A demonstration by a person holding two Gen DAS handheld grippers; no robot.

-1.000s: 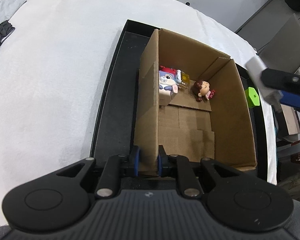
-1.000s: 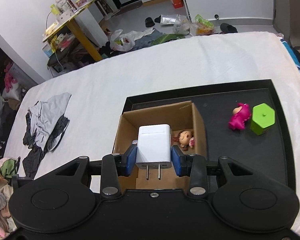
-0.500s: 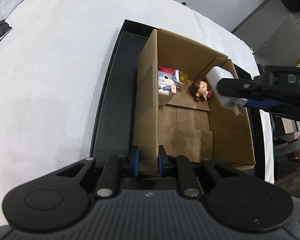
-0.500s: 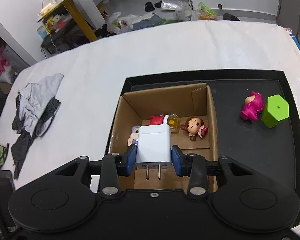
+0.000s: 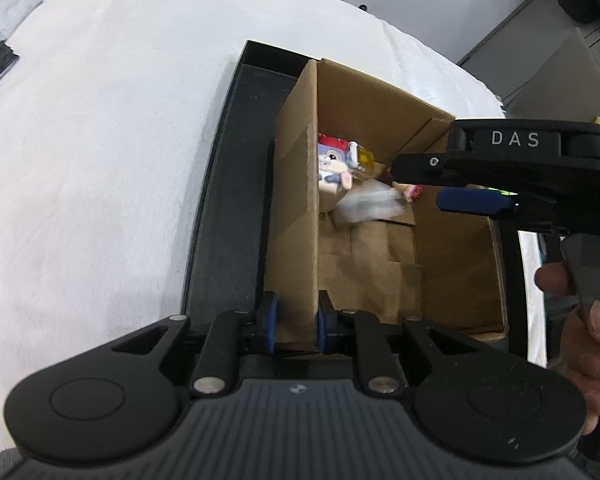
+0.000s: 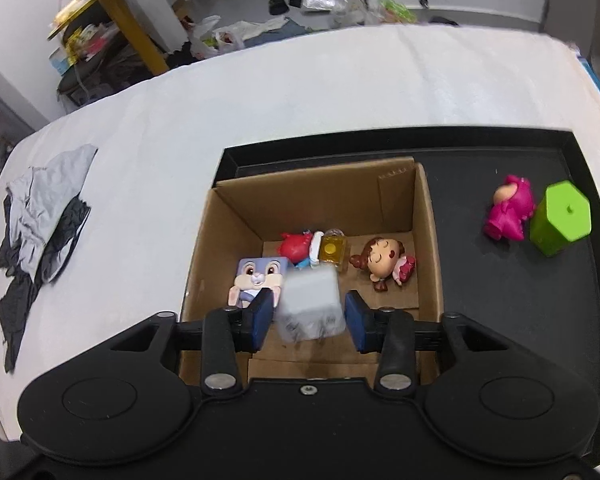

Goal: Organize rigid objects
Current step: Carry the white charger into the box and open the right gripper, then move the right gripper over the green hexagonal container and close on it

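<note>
the right hand-held gripper (image 6: 308,316), clamped a moment ago, has sprung open, dropping the white charger (image 6: 310,306) into the cardboard box (image 6: 428,240) whose near wall the left hand-held gripper (image 5: 294,326) grips.

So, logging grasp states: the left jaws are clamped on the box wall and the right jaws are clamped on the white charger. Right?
Not quite. The right gripper is open; the right wrist view shows the white charger blurred, loose between the jaws. The left gripper does clamp the cardboard box wall.

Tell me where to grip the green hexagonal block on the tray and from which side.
Grip the green hexagonal block across two opposite flat side faces, coming from above. It stands upright on the black tray; the pink figure crowds its left side, so avoid that face.
</note>
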